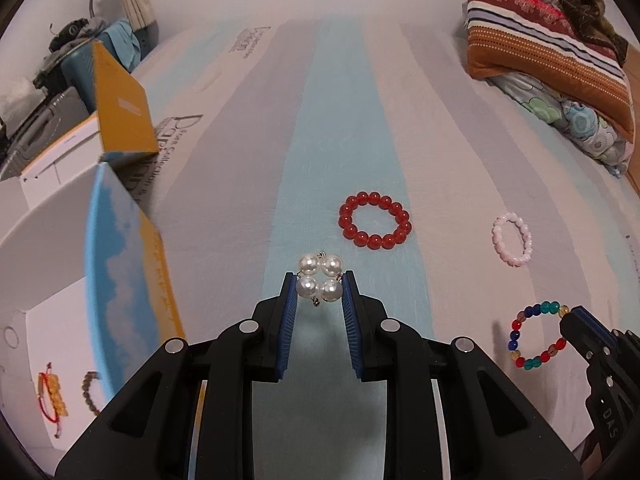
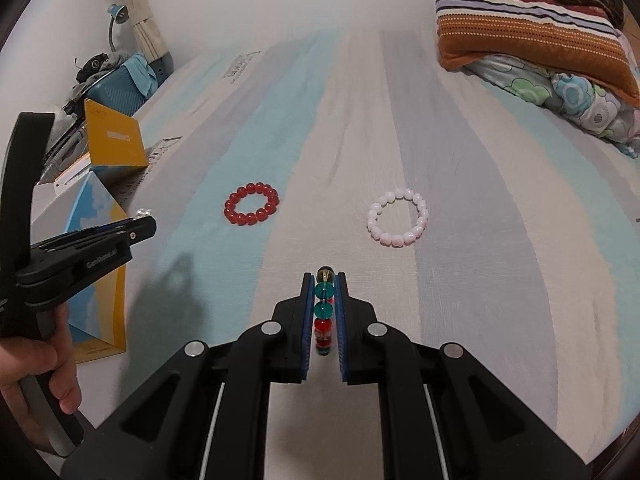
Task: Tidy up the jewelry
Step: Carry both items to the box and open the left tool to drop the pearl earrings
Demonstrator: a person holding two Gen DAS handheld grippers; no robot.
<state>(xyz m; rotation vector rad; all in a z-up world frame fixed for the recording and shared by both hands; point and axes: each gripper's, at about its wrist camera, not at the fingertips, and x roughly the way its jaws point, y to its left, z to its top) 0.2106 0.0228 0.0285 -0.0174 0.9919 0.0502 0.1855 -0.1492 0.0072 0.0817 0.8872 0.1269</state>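
While the left hand-held gripper (image 1: 319, 289) pinches the pearl piece (image 1: 320, 277) by its tips and the right hand-held gripper (image 2: 324, 312) clamps the multicoloured bracelet (image 2: 323, 312) above the bed (image 1: 340, 120), either could slip free short of the white box (image 1: 44, 312).

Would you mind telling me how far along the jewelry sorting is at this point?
Partly done. Two bracelets already lie in the white box at the left. In hand: the left tongs grip the pearl piece, and the right tongs pinch the multicolored bracelet. Left on the bed: the red bracelet and the pale pink bracelet.
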